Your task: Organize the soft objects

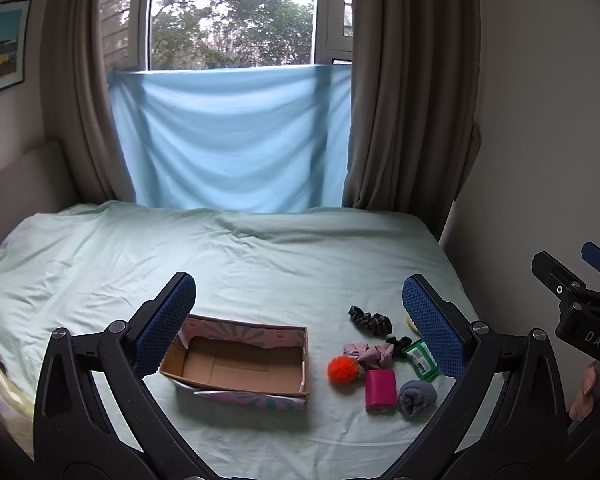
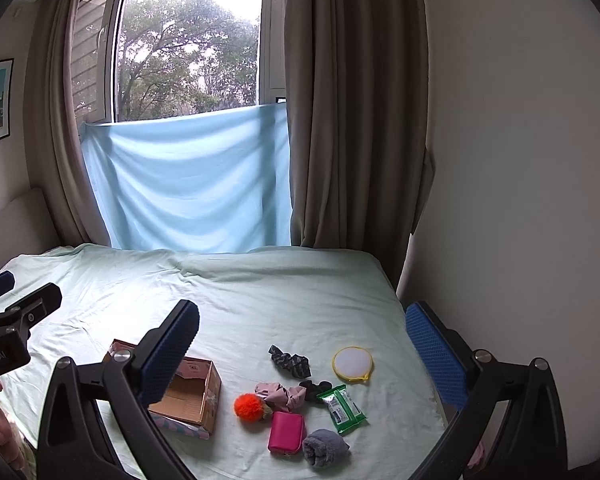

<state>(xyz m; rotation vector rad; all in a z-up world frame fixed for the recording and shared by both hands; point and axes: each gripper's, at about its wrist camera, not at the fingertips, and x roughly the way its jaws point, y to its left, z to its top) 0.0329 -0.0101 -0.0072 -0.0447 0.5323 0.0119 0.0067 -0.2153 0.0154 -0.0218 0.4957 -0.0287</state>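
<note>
Bed (image 1: 260, 256): spread with a pale green sheet; it carries everything, so it serves as the sorting ground.
Box (image 1: 236, 364): open cardboard, empty as far as the views show, lying left of the items; probably the place meant to take them.
Left gripper (image 1: 300, 332): jaws spread wide, holding nothing, raised above the bed with the box and pile both framed between its fingers, likely so either can be reached.
Right gripper (image 2: 300, 344): also wide apart and empty, held above the pile, which sits between its fingers; it looks the better placed for a first pick.
Pile: the soft things lie close together right of the box, none inside it, so the sorting seems not yet begun.
Disc (image 2: 352, 364): round, yellow-rimmed, at the far right of the pile.
Wipes (image 2: 342, 408): green pack, near the disc.
Pouch (image 2: 286, 432): pink, zipped, nearest the camera beside the towel.
Towel (image 2: 324, 448): grey, rolled.
Scrunchies: a dark one (image 2: 290, 362) farthest back, a pink one (image 2: 280, 394) mid-pile, a black one (image 2: 314, 388) touching it.
Pompom (image 2: 249, 407): orange, nearest the box; a short carry.
</note>
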